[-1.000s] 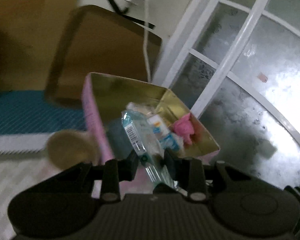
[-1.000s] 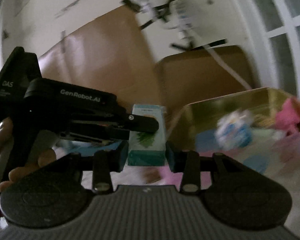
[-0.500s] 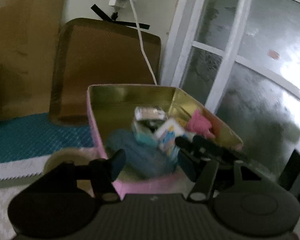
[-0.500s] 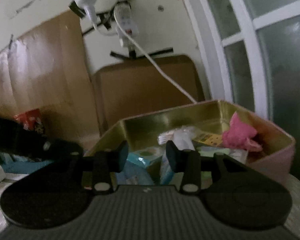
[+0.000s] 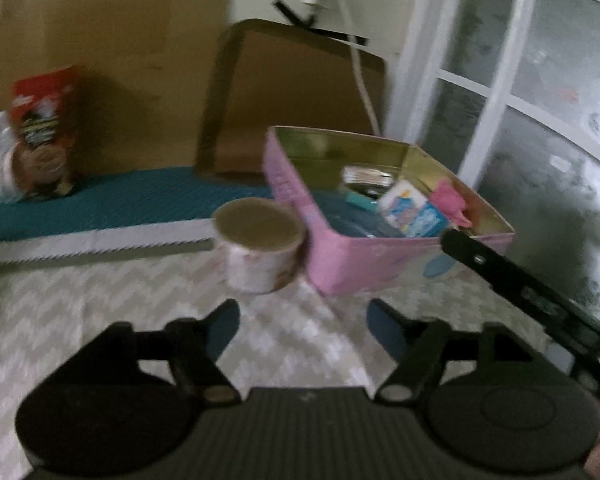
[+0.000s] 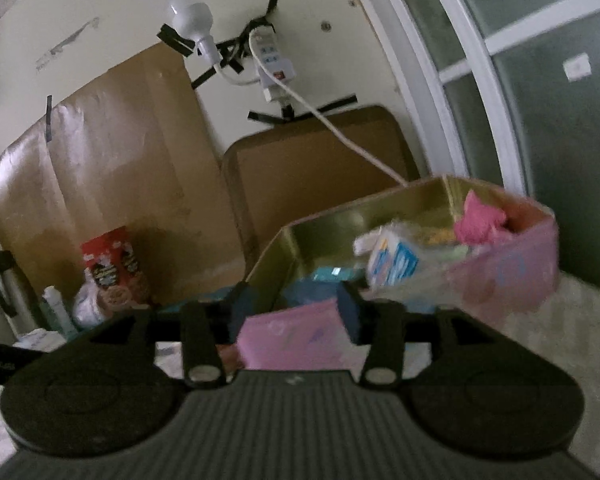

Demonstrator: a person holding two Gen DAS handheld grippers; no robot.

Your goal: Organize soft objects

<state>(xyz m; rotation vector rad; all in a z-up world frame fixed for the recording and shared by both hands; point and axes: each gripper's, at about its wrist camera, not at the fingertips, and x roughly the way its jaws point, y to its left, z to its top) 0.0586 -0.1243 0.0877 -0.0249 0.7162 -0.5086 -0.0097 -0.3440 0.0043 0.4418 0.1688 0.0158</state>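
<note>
Left gripper backed off pink tin, wide open, empty, right gripper open, empty, labels unreadable

Pink tin: near corner hidden behind the right gripper's fingers; outline smeared by motion blur.
Tin contents: wrappers and pink item blurred; print unreadable, lower items buried under upper ones.
Red snack box: blurred; lettering illegible.
Right gripper: body cut off by the picture's right edge in the left wrist view.
Tape roll: pattern too blurred to read.
</note>
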